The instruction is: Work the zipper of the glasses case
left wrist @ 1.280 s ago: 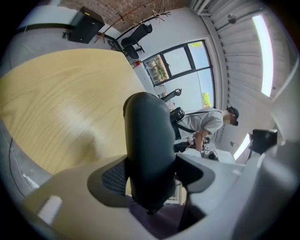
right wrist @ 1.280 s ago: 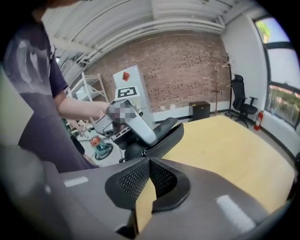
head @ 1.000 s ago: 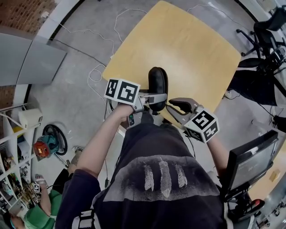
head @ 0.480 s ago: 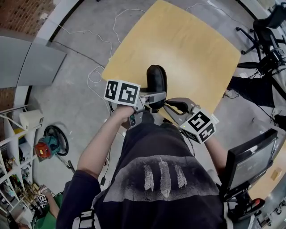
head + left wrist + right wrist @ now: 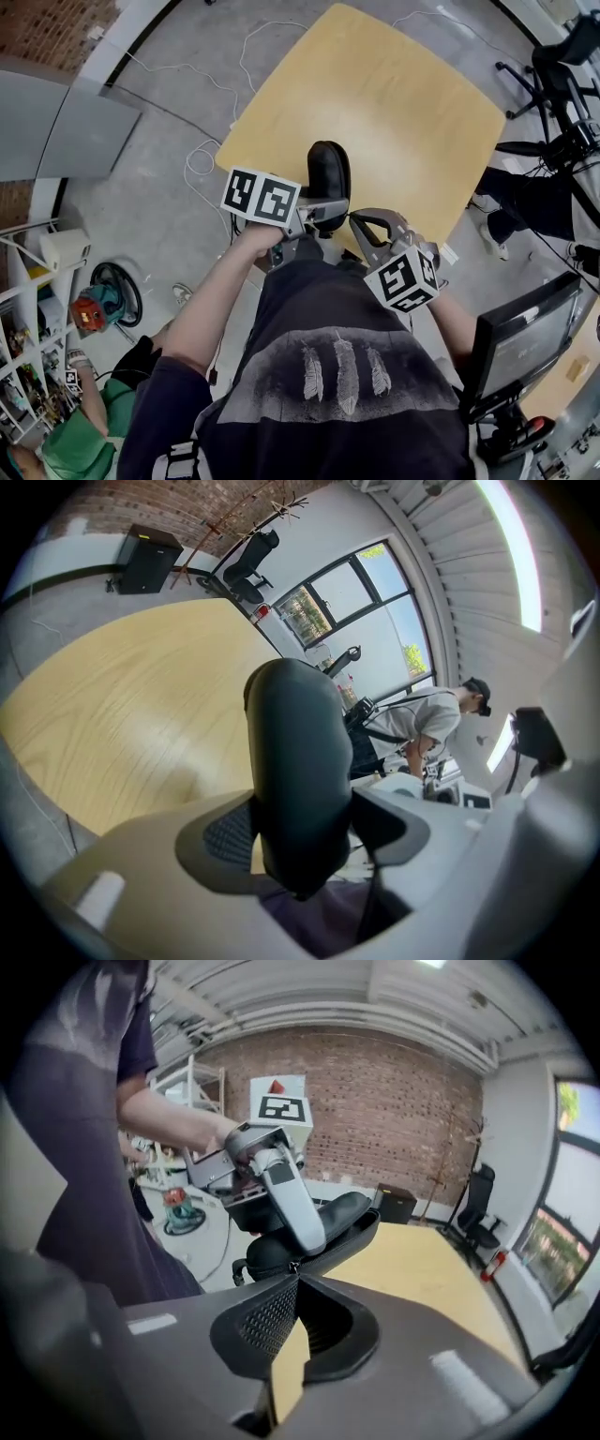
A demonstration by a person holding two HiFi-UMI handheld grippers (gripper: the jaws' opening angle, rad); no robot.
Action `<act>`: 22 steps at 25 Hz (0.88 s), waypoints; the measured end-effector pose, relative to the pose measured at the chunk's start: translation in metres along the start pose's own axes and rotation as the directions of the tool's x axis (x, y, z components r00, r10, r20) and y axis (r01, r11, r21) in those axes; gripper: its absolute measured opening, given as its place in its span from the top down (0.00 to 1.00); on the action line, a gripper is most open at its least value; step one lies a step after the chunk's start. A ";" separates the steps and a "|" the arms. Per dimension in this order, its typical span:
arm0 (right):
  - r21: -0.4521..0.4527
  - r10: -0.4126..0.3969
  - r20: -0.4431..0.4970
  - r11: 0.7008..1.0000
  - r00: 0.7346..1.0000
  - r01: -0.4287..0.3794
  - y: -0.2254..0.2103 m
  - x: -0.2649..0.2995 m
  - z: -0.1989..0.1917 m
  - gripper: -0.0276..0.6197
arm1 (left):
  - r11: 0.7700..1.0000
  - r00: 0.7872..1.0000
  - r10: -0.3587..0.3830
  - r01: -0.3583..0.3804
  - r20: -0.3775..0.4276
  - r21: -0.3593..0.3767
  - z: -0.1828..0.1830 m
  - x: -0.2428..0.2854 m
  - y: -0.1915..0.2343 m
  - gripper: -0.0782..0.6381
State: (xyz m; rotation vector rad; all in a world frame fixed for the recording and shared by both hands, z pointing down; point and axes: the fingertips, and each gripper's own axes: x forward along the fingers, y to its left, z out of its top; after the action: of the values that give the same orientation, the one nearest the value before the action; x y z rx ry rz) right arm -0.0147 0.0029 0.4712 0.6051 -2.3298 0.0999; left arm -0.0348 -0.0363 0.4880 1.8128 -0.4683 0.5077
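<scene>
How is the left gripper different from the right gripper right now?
The left gripper has its jaws wide apart; the right gripper has just closed its jaws, tips together. The left gripper clamps the body of the glasses case; the right gripper meets it only at its zipper. Both are on the same case.

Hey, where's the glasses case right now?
In the head view the glasses case is at centre frame, clamped in the fingers of the left gripper, over the near edge of the wooden table.
</scene>
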 end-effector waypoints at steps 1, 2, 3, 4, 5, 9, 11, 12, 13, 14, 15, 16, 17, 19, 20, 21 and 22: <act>-0.061 -0.026 -0.014 0.998 1.000 0.025 0.000 0.000 -0.001 0.96 | 1.000 1.000 0.004 -0.004 -0.007 0.005 -0.001 0.001 0.000 0.47; -0.110 -0.049 -0.025 0.993 0.998 0.046 -0.001 0.000 -0.001 0.96 | 1.000 1.000 0.009 -0.008 -0.021 0.012 -0.003 0.001 0.001 0.47; -0.151 -0.072 -0.031 0.986 0.997 0.066 -0.002 -0.001 -0.002 0.96 | 1.000 0.999 0.015 -0.013 -0.047 0.027 -0.007 0.003 0.001 0.47; -0.180 -0.095 -0.034 0.980 0.995 0.087 -0.004 -0.001 -0.002 0.96 | 0.999 0.996 0.023 -0.018 -0.087 0.050 -0.013 0.006 0.001 0.47; -0.193 -0.118 -0.034 0.975 0.992 0.109 -0.010 -0.002 -0.001 0.96 | 0.997 0.991 0.030 -0.020 -0.133 0.075 -0.022 0.009 0.001 0.48; -0.160 -0.117 -0.036 0.981 0.993 0.109 -0.032 -0.003 -0.001 0.96 | 0.999 0.987 -0.038 0.038 -0.155 -0.006 -0.037 0.019 -0.001 0.47; -0.056 -0.014 -0.031 0.998 0.999 0.012 -0.025 -0.006 -0.004 0.96 | 0.994 0.992 -0.079 0.071 -0.100 -0.080 -0.030 0.016 0.000 0.47; 0.042 0.052 -0.013 0.998 0.999 -0.051 -0.019 -0.009 -0.005 0.96 | 0.991 0.993 -0.090 0.082 -0.073 -0.104 -0.024 0.014 0.001 0.47; 0.155 0.110 0.018 0.982 0.994 -0.112 -0.012 -0.012 -0.006 0.95 | 0.988 0.994 -0.098 0.091 -0.046 -0.121 -0.019 0.011 0.001 0.47; 0.249 0.147 0.053 0.956 0.988 -0.155 -0.008 -0.015 -0.006 0.95 | 0.986 0.994 -0.105 0.101 -0.021 -0.134 -0.013 0.009 0.001 0.47; 0.294 0.158 0.075 0.940 0.985 -0.173 -0.005 -0.016 -0.005 0.95 | 0.983 0.993 -0.115 0.113 -0.001 -0.145 -0.009 0.006 -0.001 0.47; 0.279 0.151 0.072 0.946 0.986 -0.165 -0.003 -0.015 -0.006 0.92 | 0.980 0.992 -0.128 0.128 0.012 -0.155 -0.006 0.004 -0.003 0.46; 0.214 0.130 0.050 0.967 0.990 -0.138 0.000 -0.014 -0.006 0.79 | 0.976 0.990 -0.142 0.143 0.017 -0.163 -0.004 0.004 -0.005 0.46; 0.018 0.068 0.003 0.998 0.998 -0.068 0.003 -0.010 -0.003 0.76 | 0.972 0.987 -0.160 0.160 0.015 -0.169 -0.002 0.004 -0.009 0.46; -0.067 0.039 -0.008 0.997 0.999 -0.039 0.003 -0.009 0.000 0.77 | 0.972 0.987 -0.162 0.162 0.012 -0.170 -0.001 0.003 -0.009 0.46; -0.131 0.016 -0.012 0.991 1.000 -0.018 0.004 -0.008 0.003 0.77 | 0.972 0.987 -0.161 0.161 0.011 -0.170 0.000 0.002 -0.009 0.46; -0.180 -0.005 -0.013 0.984 1.000 0.002 0.004 -0.009 0.005 0.77 | 0.972 0.987 -0.162 0.161 0.010 -0.170 0.001 0.001 -0.009 0.46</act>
State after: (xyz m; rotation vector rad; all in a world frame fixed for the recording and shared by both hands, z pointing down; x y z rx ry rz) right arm -0.0141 0.0091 0.4623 0.5160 -2.2941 -0.1075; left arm -0.0285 -0.0347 0.4815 1.6681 -0.3466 0.3480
